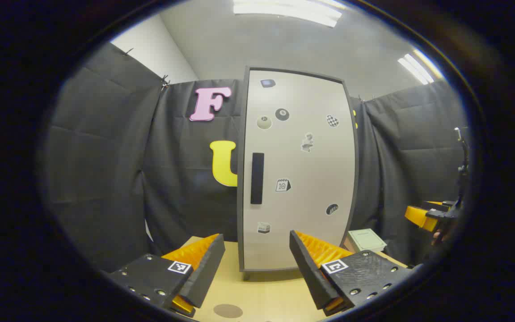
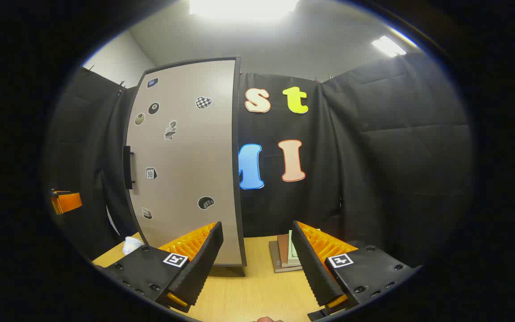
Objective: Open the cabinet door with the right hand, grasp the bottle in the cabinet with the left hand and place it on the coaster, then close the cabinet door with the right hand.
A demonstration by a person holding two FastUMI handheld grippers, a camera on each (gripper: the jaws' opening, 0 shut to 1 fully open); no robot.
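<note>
A tall pale cabinet [image 1: 300, 170] stands on the wooden table, its door shut and dotted with small stickers. A black vertical handle [image 1: 257, 178] sits near the door's left edge. The shut door hides the inside. A round brown coaster [image 1: 227, 311] lies on the table just in front of my left gripper [image 1: 256, 250], which is open and holds nothing, facing the door. My right gripper [image 2: 256, 239] is also open, off to the cabinet's right side. From there the door [image 2: 181, 165] and its handle [image 2: 128, 167] lie to the left.
A pale box [image 1: 365, 239] and stacked books [image 2: 284, 255] lie on the table [image 2: 248, 290] right of the cabinet. A white crumpled thing [image 2: 131, 244] rests near its left foot. Black cloth walls close in the booth. The other gripper [image 1: 427, 217] hovers at the right.
</note>
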